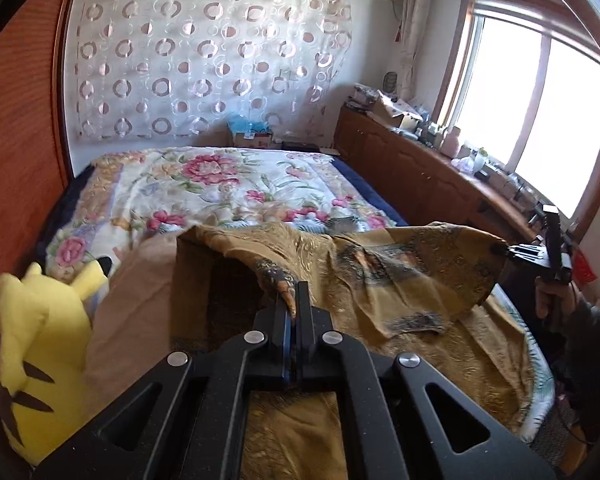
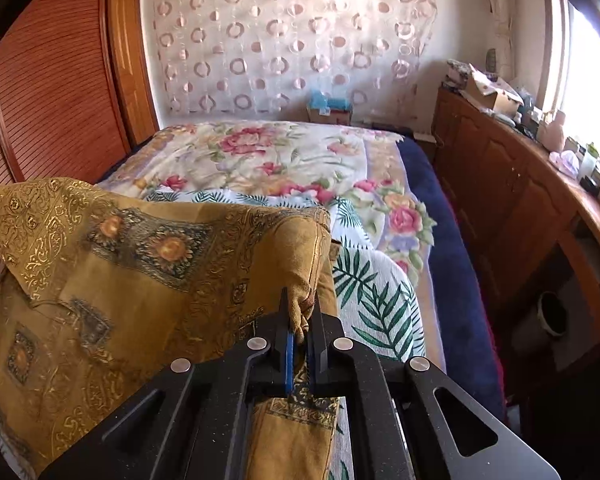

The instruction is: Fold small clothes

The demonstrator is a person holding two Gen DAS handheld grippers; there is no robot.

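Note:
A mustard-gold patterned cloth (image 1: 380, 272) hangs lifted over the near end of the bed, its lower part lying on the bed. My left gripper (image 1: 294, 300) is shut on one top corner of it. My right gripper (image 2: 300, 316) is shut on the other top corner; it also shows at the far right of the left wrist view (image 1: 504, 250), with the hand behind it. In the right wrist view the cloth (image 2: 120, 264) stretches left to the far corner at the frame's edge.
The bed carries a floral quilt (image 1: 228, 184) and a palm-leaf sheet (image 2: 376, 300). A yellow plush toy (image 1: 36, 340) sits at the left by a tan pillow (image 1: 140, 300). A wooden cabinet (image 2: 512, 200) with clutter runs along the window side. A wooden wardrobe (image 2: 60, 80) stands left.

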